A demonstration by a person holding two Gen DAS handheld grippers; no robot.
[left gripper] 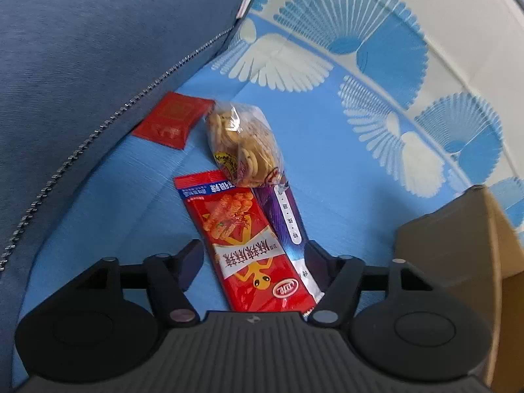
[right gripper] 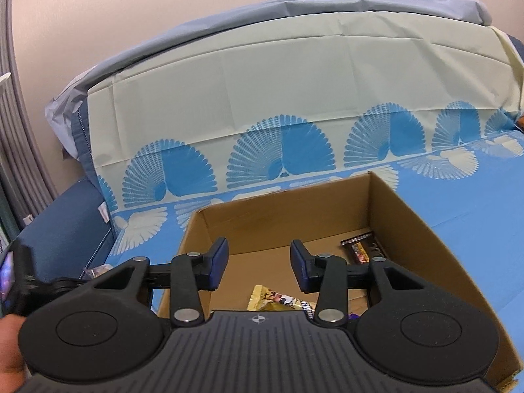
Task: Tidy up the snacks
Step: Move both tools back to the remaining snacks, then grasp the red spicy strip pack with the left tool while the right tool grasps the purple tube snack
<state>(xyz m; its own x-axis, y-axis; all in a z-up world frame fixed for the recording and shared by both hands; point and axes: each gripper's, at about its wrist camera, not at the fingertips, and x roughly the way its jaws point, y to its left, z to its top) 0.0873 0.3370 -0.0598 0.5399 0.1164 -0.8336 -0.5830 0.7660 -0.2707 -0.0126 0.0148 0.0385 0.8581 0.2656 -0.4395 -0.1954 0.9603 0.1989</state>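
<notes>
- Left gripper (left gripper: 253,258) sits wide open, pointing down at the snack pile, with the red packet (left gripper: 244,245) and the purple-and-white packet (left gripper: 288,226) lying between its fingers. Pads don't look like they're pressing on anything, so nothing is held.
- Right gripper (right gripper: 258,268) hangs over the cardboard box (right gripper: 412,239), jaws partly apart and empty.
- Snacks still out on the blue cover (left gripper: 344,170): those 2 packets side by side and touching, a clear bag of biscuits (left gripper: 244,144) resting on their far ends, and a small red pouch (left gripper: 173,119) near them, tucked against the blue cushion (left gripper: 98,49).
- Already in the box: a dark bar wrapper (right gripper: 360,249) toward the back right and a yellow packet (right gripper: 278,299) close to the camera.
- What could go wrong: both long packets are between the fingers, so closing here would probably pinch 2 at once, or catch 1 by an edge and let it slide out. Lifting them could also drag or tip the biscuit bag lying on top, and those look crushable.
- Writing: the red packet has big Chinese characters upside down to the camera, a yellow cartoon figure and a red oval logo; can't read them reliably. The purple one has small characters down a white strip, too small to make out.
</notes>
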